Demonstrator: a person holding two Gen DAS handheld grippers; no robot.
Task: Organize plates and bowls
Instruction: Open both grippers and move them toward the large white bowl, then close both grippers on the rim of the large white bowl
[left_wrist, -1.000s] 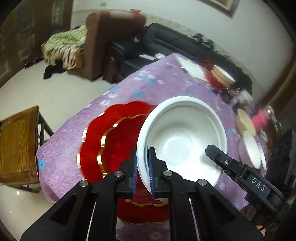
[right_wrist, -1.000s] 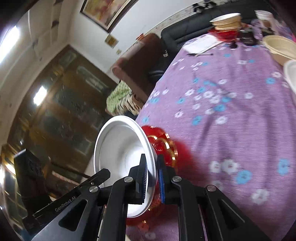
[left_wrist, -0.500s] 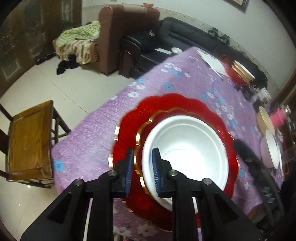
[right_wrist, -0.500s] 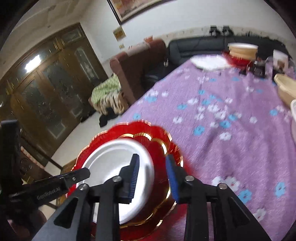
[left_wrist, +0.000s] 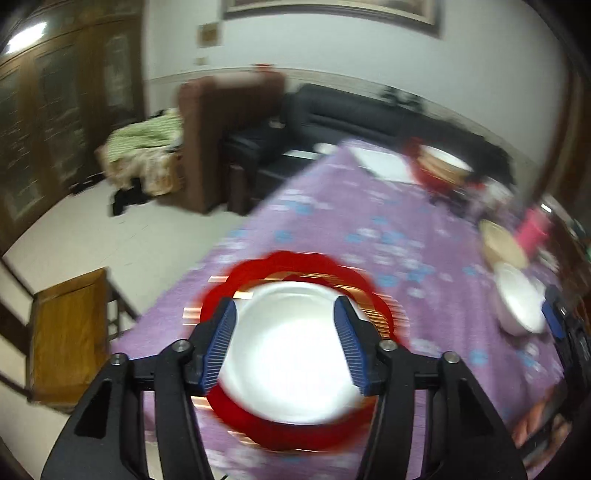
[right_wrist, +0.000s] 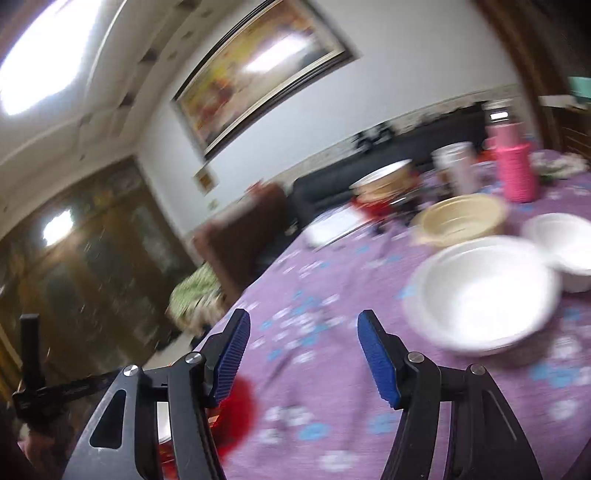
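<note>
A white bowl rests on a red scalloped plate with gold trim near the table's front end. My left gripper is open and empty above the bowl. My right gripper is open and empty over the purple cloth; the red plate's edge shows beside its left finger. Another white bowl lies to the right, with a second white bowl behind it.
The table has a purple flowered cloth. A beige bowl, a pink flask, a stack of dishes and papers are at the far end. A wooden chair stands left; sofas behind.
Both grippers let go of the white bowl, which now lies on the red plate. Both opened wide and pulled back; the right one swung right toward the other white bowls.
</note>
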